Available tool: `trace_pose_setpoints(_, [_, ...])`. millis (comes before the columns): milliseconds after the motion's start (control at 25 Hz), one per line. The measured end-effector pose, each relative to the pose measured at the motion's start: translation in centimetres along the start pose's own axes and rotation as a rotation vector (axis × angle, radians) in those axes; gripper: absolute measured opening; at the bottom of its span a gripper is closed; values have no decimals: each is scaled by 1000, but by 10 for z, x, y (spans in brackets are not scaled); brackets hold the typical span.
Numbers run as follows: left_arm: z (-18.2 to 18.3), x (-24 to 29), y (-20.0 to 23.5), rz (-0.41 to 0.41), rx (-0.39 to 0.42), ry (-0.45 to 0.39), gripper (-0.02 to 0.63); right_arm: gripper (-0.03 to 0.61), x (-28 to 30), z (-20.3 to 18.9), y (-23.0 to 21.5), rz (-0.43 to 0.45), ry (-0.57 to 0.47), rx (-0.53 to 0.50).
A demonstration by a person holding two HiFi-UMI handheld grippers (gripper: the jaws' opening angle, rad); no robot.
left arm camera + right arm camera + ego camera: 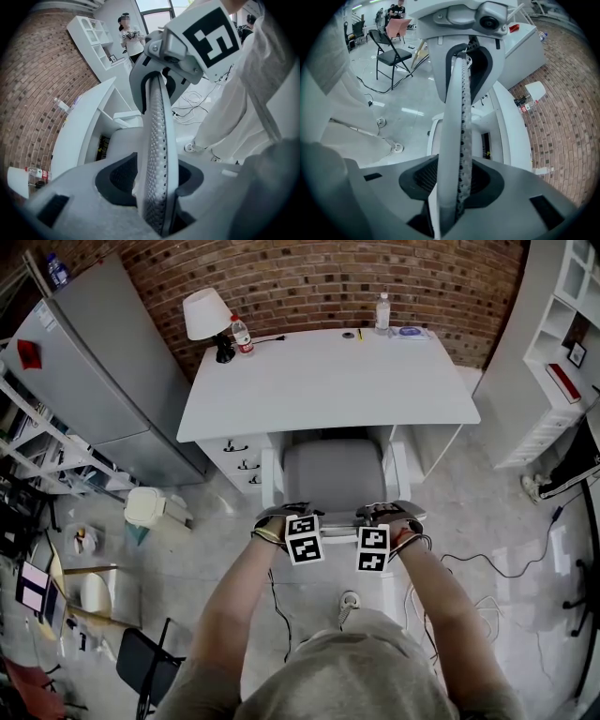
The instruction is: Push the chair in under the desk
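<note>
Fingers (117,176) slack on your left gripper (281,518) and right gripper (389,515), straddling the chair (333,474) backrest.
Seat partly under white desk (328,390); brick wall (328,282), glossy floor (487,521); one lamp (206,315), two bottles (242,334).

The person wears a greyish-beige short-sleeved T-shirt (375,681), light grey trousers (234,108) and a white trainer (193,147). The left gripper (281,517) and the right gripper (389,514) each carry a white marker cube (304,538) printed with black squares. Their shells are smooth grey moulded plastic, with dark ribbed pads (119,177) set in black recesses.
</note>
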State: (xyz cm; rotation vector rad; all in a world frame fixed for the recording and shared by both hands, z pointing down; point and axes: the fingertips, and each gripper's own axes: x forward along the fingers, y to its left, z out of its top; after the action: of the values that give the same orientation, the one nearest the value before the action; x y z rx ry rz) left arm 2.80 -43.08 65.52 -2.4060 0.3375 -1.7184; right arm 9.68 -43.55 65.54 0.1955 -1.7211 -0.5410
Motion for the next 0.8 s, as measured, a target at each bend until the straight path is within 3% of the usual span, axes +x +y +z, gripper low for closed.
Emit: trace_pose_setpoints(800, [9, -39, -2, 57, -9, -62, 183, 149, -36, 18, -12, -92, -31, 16])
